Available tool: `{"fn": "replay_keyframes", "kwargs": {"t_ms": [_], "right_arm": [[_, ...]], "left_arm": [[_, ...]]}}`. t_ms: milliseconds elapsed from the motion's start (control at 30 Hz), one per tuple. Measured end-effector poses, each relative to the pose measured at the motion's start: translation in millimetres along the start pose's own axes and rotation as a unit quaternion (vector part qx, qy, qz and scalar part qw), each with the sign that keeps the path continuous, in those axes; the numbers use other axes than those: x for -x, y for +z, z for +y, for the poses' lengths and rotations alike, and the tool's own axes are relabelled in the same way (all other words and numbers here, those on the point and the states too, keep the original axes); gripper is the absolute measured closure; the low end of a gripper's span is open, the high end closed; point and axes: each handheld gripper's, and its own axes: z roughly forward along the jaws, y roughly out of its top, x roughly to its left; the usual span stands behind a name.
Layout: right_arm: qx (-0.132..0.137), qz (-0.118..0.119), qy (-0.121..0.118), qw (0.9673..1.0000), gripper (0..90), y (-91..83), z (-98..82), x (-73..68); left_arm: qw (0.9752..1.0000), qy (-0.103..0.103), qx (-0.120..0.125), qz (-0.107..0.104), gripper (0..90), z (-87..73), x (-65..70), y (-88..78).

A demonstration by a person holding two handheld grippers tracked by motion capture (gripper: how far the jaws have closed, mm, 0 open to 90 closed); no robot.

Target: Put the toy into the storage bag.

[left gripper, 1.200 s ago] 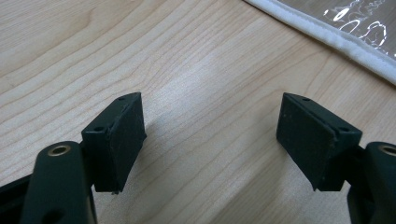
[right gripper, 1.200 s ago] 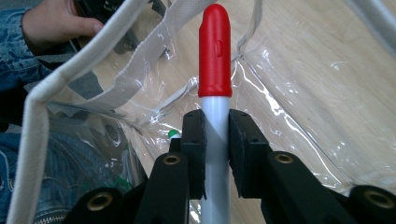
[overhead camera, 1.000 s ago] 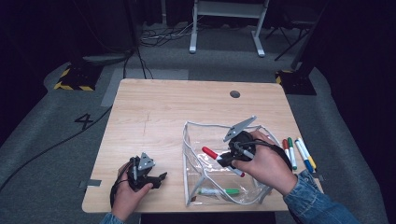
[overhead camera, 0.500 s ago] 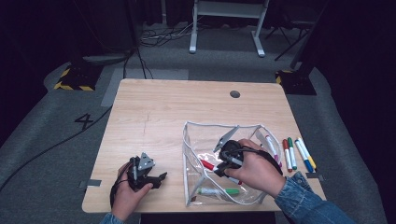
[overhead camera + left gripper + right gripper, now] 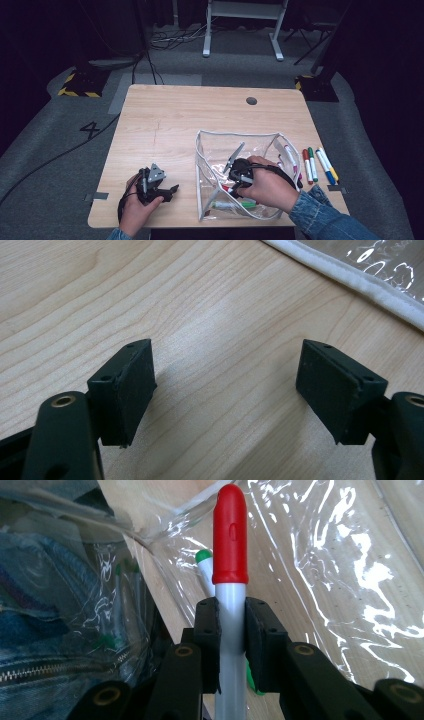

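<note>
My right gripper (image 5: 231, 625) is shut on the white barrel of a red-capped marker (image 5: 230, 535), whose cap points away from the jaws. In the high view that gripper (image 5: 234, 186) and the red marker (image 5: 226, 189) are inside a clear plastic pouch (image 5: 200, 165) with a white rim, near its front. A green-capped marker (image 5: 204, 562) lies in the pouch just beyond the red one, its green end (image 5: 239, 204) by the front wall. My left gripper (image 5: 169, 190) rests open on the table, left of the pouch. Its view has the jaws (image 5: 225, 385) wide apart over bare wood, the pouch edge (image 5: 350, 280) ahead.
Several markers (image 5: 314, 165) lie side by side on the table right of the pouch, and a pink one (image 5: 290, 152) leans at the pouch's right wall. The wooden table (image 5: 165, 120) has a cable hole (image 5: 251, 101) at the back. Tape (image 5: 100, 196) marks its front-left edge.
My right gripper has carried the red marker from above the pouch's opening down inside it, toward the front. The left gripper has stayed still and open.
</note>
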Motion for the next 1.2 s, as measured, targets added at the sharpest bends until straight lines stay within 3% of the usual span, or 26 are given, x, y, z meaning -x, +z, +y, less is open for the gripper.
{"fn": "replay_keyframes", "kwargs": {"t_ms": [367, 600, 767, 1000, 1200], "right_arm": [[-0.05, 0.013, -0.025, 0.9983, 77.1, 16.9, 4.8, 0.4], [-0.073, 0.026, -0.056, 0.9954, 77.1, 23.5, 5.7, -2.3], [-0.085, 0.025, -0.058, 0.9944, 76.9, 25.5, 4.9, -1.6], [-0.034, 0.011, -0.049, 0.9982, 64.4, 14.8, 5.1, -0.2], [0.037, -0.015, -0.024, 0.9989, 61.4, -14.8, 4.4, 0.6]], "left_arm": [[1.0, 0.0, 0.0, 0.0, 23.9, 0.0, 0.0, 0.0], [1.0, 0.0, -0.001, -0.001, 23.9, 0.1, -0.1, -0.1], [1.0, 0.0, 0.0, 0.0, 23.9, 0.0, -0.1, 0.0], [1.0, 0.0, 0.0, 0.0, 23.8, 0.0, 0.0, 0.0], [1.0, 0.0, 0.0, 0.0, 23.8, 0.0, 0.0, 0.0]]}}
